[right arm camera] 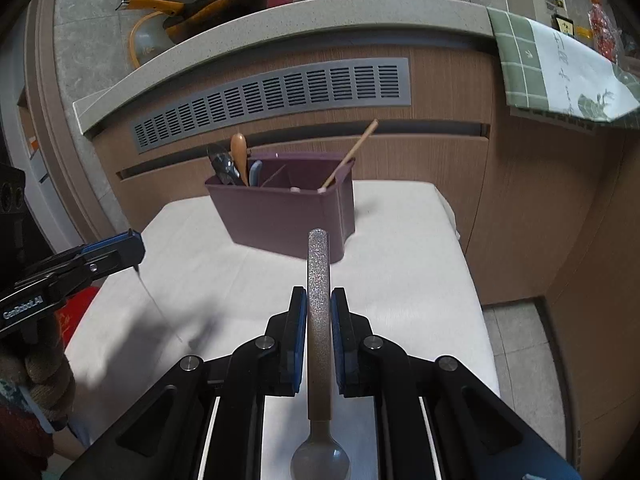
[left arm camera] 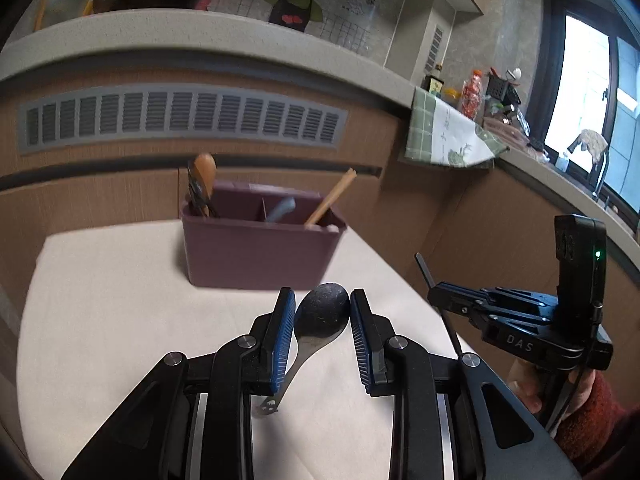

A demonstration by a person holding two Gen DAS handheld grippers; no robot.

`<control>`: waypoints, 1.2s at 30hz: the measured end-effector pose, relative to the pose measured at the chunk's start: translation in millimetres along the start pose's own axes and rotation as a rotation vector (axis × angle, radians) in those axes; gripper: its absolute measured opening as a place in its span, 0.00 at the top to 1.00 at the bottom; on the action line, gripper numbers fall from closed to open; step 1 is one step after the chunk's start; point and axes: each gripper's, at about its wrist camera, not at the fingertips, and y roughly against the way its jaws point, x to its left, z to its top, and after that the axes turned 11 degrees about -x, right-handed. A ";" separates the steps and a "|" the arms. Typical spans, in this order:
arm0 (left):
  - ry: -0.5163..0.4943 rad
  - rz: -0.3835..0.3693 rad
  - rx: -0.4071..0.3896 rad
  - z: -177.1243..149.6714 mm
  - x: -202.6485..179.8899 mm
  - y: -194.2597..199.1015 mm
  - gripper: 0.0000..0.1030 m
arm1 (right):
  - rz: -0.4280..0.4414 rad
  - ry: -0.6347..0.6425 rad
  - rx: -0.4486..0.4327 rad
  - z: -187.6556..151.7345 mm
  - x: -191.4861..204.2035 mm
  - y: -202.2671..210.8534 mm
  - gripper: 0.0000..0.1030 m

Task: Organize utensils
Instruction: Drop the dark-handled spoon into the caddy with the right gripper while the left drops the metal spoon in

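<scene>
Above: both grippers held over a white-covered table, each with a spoon between its fingers.

Left gripper, jaws partly apart, has a dark spoon between its blue pads; the bowl points forward, and whether both pads press it cannot be told. Right gripper, jaws nearly closed, clamps the glittery handle of a metal spoon, bowl toward the camera. A purple divided utensil caddy stands near the table's far edge, directly ahead of both grippers. Its left compartment holds a wooden spoon and dark utensils; a chopstick leans in the right one. Behind stands a cabinet with a vent grille; a green cloth hangs off the counter.
</scene>
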 end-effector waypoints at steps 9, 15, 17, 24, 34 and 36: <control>0.014 -0.070 -0.232 129.6 19.2 -2.0 0.72 | -0.044 0.065 -0.367 136.3 25.4 6.4 0.90; 0.110 -0.059 -0.326 164.4 56.0 -35.6 0.72 | -0.005 -0.031 -0.452 167.0 23.6 -32.3 0.90; 0.158 -0.061 -0.328 161.1 71.6 -53.6 0.72 | -0.019 -0.053 -0.463 163.8 20.6 -44.0 0.90; 0.259 -0.082 -0.217 136.3 104.4 -116.0 0.72 | -0.074 -0.105 -0.377 139.5 12.1 -117.8 0.90; 0.273 -0.059 -0.137 105.4 110.0 -142.5 0.72 | -0.043 -0.089 -0.379 102.1 9.9 -144.1 0.85; 0.248 -0.044 -0.121 97.0 108.5 -141.7 0.67 | -0.040 -0.079 -0.347 94.8 10.3 -143.0 0.83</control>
